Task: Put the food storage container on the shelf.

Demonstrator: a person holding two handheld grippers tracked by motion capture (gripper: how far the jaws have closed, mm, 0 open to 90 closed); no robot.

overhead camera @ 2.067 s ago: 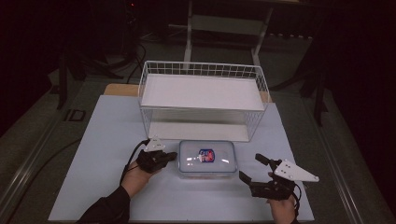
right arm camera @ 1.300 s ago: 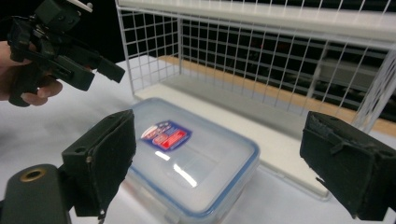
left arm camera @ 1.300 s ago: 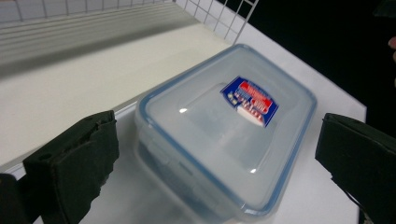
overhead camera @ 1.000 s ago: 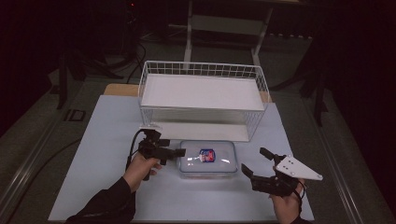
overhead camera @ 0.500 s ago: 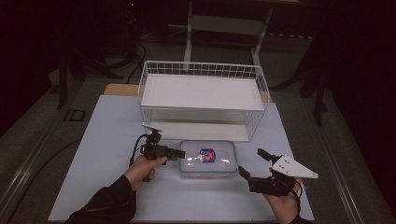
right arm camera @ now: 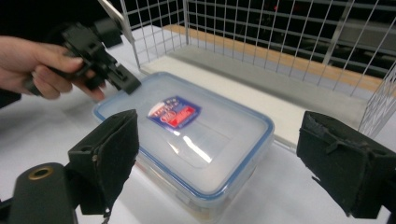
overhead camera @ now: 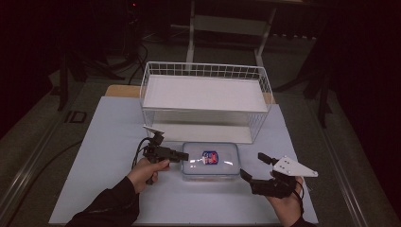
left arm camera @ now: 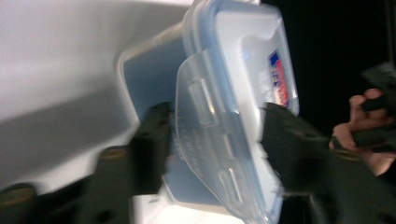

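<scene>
**Left jaws on the box's end latch, right jaws wide and waiting**

Nearest, at the lower right of the high view, the right gripper (overhead camera: 253, 166) hovers just off the box's right end with its jaws spread wide and nothing between them. In its own view the two black pads stand at the lower left and lower right of the frame, with the box (right arm camera: 187, 140) between and beyond them, untouched.

The box (overhead camera: 211, 161) lies flat on the white mat (overhead camera: 104, 142), centre and low in the high view, just in front of the basket. It is a clear plastic food box with a blue-rimmed snap lid and a red and blue label (overhead camera: 210, 157). I judge it stiff and light, seemingly empty, though the contents are hard to read. The lid is smooth and glossy, so pads on the flat top would likely slip. The hinged latch flaps at the ends and the raised rim give the better hold, though a flap will swing on its hinge rather than carry the box.

At the box's left end the left gripper (overhead camera: 181, 156) has just been closing. In its own view the end latch (left arm camera: 210, 135) sits between the jaws, which look pressed on it.

Farthest, in the upper centre of the high view, the white wire basket (overhead camera: 203, 71) stands empty on the mat.
</scene>
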